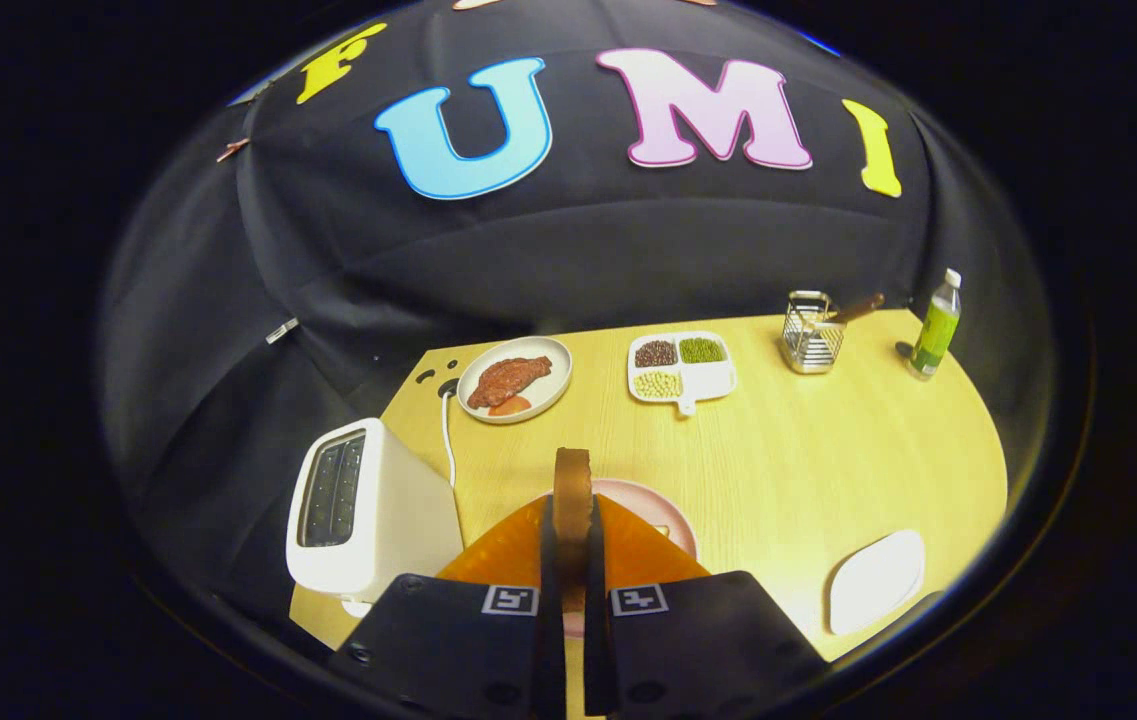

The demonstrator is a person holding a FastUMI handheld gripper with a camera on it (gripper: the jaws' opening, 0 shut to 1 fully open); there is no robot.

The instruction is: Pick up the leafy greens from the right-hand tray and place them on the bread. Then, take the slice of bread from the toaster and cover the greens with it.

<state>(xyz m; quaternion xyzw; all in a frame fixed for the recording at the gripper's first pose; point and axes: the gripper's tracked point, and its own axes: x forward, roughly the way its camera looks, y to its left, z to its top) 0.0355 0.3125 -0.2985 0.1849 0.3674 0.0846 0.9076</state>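
My gripper [573,545] is shut on a brown slice of bread [573,490], which stands upright and edge-on between the two orange fingers [503,550]. Right behind the slice and the fingers lies a pink plate [668,512]; the fingers hide most of it and whatever lies on it. The white toaster [358,510] stands just left of the fingers, its dark slots facing up. To the right of the fingers, near the table's front edge, sits the white right-hand tray [876,580] with a bare surface.
Farther back on the wooden table [828,450] are a white plate with a piece of meat [515,380], a divided white dish of beans [680,368], a wire basket with a handle [813,335] and a green bottle [936,325]. The toaster's white cable [448,440] runs toward the back.
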